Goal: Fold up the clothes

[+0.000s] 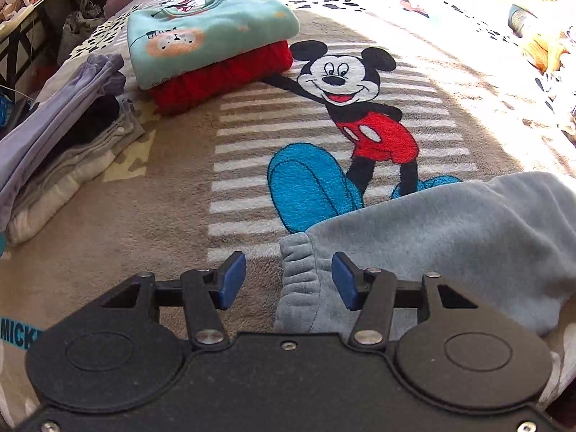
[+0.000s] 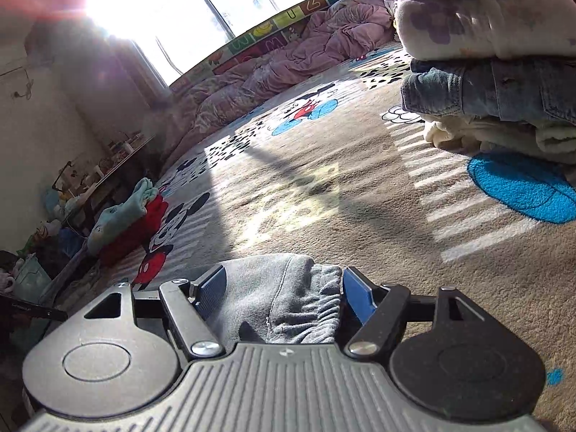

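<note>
Both jaws stand released: left gripper and right gripper straddle the grey trousers waistband at bottom centre; pinch squarely before folding.

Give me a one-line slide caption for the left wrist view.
Left gripper open above the grey fleece garment's elastic cuff on the Mickey Mouse blanket, folded stacks beyond.

Your grey fleece garment runs off the right edge in the left wrist view, its lower part hidden behind the tongs' housing. In the right wrist view, the folded stack is cut by the frame, and glare whites out the window.
</note>
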`<state>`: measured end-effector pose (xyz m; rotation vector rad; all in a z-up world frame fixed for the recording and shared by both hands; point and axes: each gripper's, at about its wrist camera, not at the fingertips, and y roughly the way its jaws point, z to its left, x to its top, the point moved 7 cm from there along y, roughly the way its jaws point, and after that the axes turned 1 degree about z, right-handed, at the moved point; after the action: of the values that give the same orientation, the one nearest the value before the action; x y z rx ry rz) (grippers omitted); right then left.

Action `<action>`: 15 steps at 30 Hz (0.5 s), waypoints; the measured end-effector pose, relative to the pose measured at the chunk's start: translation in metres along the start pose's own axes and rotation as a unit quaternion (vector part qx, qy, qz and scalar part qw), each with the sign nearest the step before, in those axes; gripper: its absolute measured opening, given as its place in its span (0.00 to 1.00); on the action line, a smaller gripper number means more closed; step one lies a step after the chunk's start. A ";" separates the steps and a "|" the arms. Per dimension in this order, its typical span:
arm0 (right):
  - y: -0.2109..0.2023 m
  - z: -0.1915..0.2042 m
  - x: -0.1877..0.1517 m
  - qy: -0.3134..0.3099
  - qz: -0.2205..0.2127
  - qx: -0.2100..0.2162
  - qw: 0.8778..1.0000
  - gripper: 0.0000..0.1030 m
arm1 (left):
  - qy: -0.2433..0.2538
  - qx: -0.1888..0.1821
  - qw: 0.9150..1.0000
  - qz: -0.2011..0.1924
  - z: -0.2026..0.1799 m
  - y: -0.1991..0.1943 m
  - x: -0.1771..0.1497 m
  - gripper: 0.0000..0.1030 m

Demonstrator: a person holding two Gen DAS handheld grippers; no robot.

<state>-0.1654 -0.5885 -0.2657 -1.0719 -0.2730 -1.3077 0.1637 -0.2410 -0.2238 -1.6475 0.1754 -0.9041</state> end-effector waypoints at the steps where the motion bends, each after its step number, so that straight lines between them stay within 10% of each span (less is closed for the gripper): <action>1: 0.004 0.001 -0.001 -0.005 0.005 0.002 1.000 0.71 | -0.013 -0.008 1.000 0.004 0.000 0.005 0.003 0.50; 5: 0.014 0.005 -0.004 -0.023 0.007 0.002 1.000 0.70 | -0.015 -0.001 1.000 0.026 -0.009 0.026 0.008 0.50; 9: 0.011 0.008 -0.008 -0.052 -0.001 -0.010 0.999 0.50 | 0.026 0.038 0.998 0.035 -0.024 0.038 0.010 0.25; 15: -0.012 0.014 -0.001 -0.074 -0.045 -0.003 0.996 0.36 | 0.061 0.030 0.998 -0.016 -0.036 0.006 0.021 0.23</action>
<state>-0.1702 -0.5760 -0.2533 -1.1747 -0.4326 -1.3105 0.1578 -0.2823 -0.2193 -1.5442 0.2043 -1.0256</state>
